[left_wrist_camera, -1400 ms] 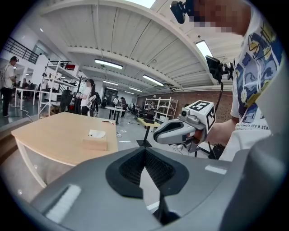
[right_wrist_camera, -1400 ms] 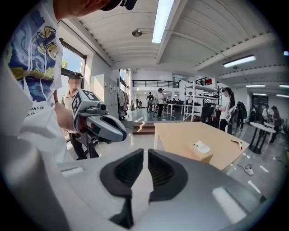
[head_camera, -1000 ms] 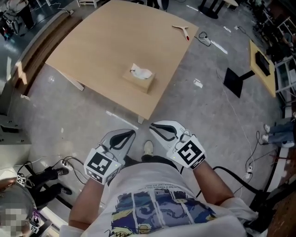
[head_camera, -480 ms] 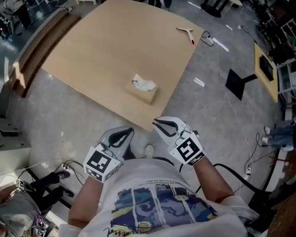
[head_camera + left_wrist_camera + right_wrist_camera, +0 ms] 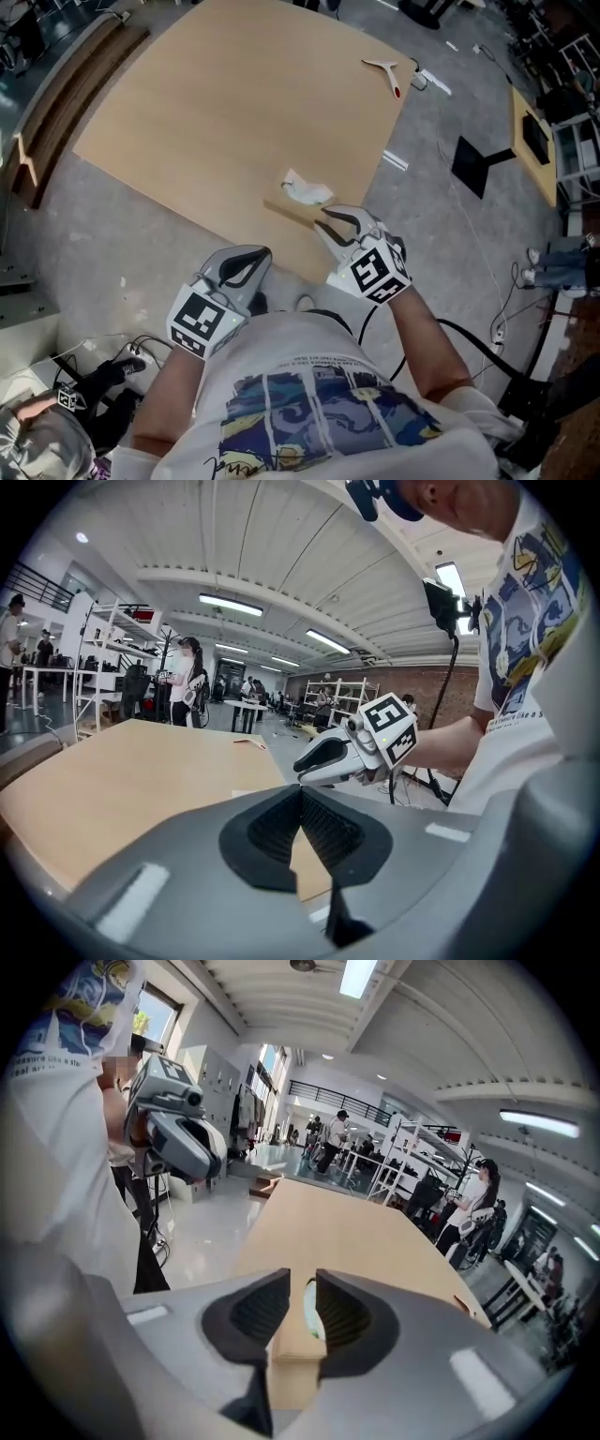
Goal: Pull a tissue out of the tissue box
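The tan tissue box [image 5: 289, 210] stands near the front edge of the light wooden table [image 5: 216, 112], with a white tissue [image 5: 307, 192] sticking out of its top. My right gripper [image 5: 322, 222] hovers just short of the box's near end. Its jaws are opening, and nothing is between them. In the right gripper view the box [image 5: 296, 1346] and the tissue [image 5: 309, 1311] show through the gap ahead of the right gripper [image 5: 302, 1281]. My left gripper [image 5: 262, 252] hangs shut and empty over the floor before the table edge. The left gripper [image 5: 301, 790] sees the right gripper [image 5: 309, 761] from the side.
A Y-shaped wooden piece with a red tip [image 5: 386, 68] lies at the table's far corner. A black stand [image 5: 482, 161] and cables [image 5: 506, 309] are on the concrete floor to the right. Another person's hand with gear [image 5: 66, 398] shows at the lower left.
Both grippers have moved forward toward the table. The right one has travelled from over the floor up to the tissue box, and its jaws have parted. The left stays shut.
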